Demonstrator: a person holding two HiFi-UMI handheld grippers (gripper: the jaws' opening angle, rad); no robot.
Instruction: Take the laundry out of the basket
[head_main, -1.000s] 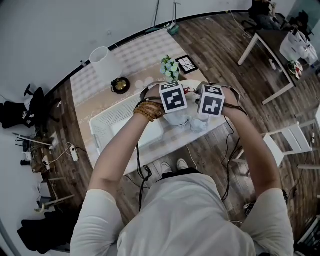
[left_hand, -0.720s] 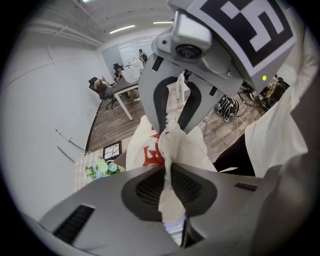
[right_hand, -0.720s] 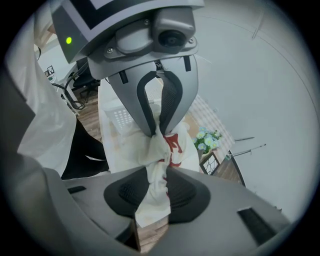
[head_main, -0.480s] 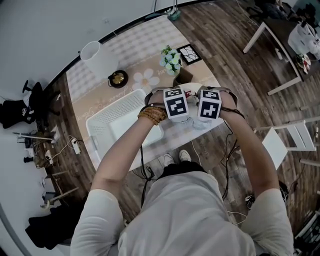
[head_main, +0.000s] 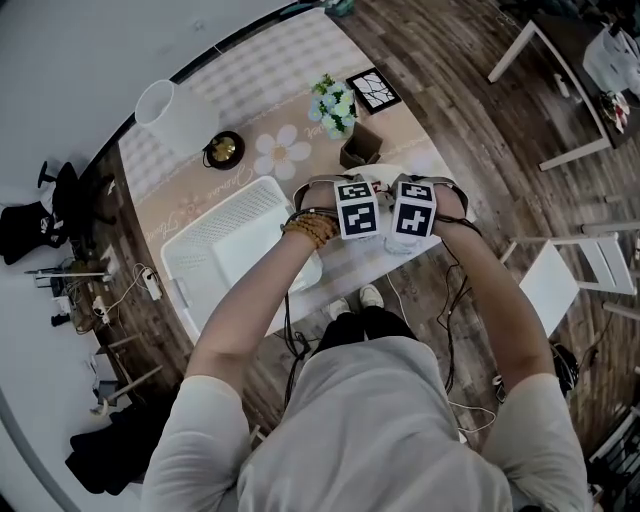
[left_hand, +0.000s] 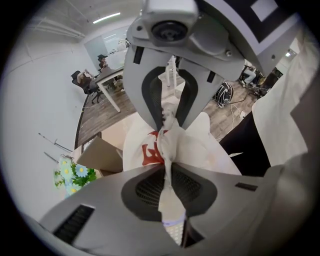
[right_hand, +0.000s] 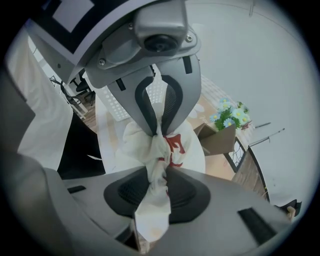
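Red characters on white garment (left_hand: 199, 146), creased, unreadable, cursive line on table runner (head_main: 243, 188), too small to read

The right gripper (right_hand: 161, 187) has its jaws pinched on a bunched white garment (right_hand: 186, 142) with red print. At twelve o'clock, what seems to be the left gripper (right_hand: 159, 131) clamps the same cloth. Flowers (right_hand: 229, 116) and a cardboard box (right_hand: 220, 139) sit at two o'clock.

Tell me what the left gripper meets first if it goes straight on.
The left gripper pinches the white cloth bunched ahead of its jaws; beyond that, probably the table, though depth is unclear.
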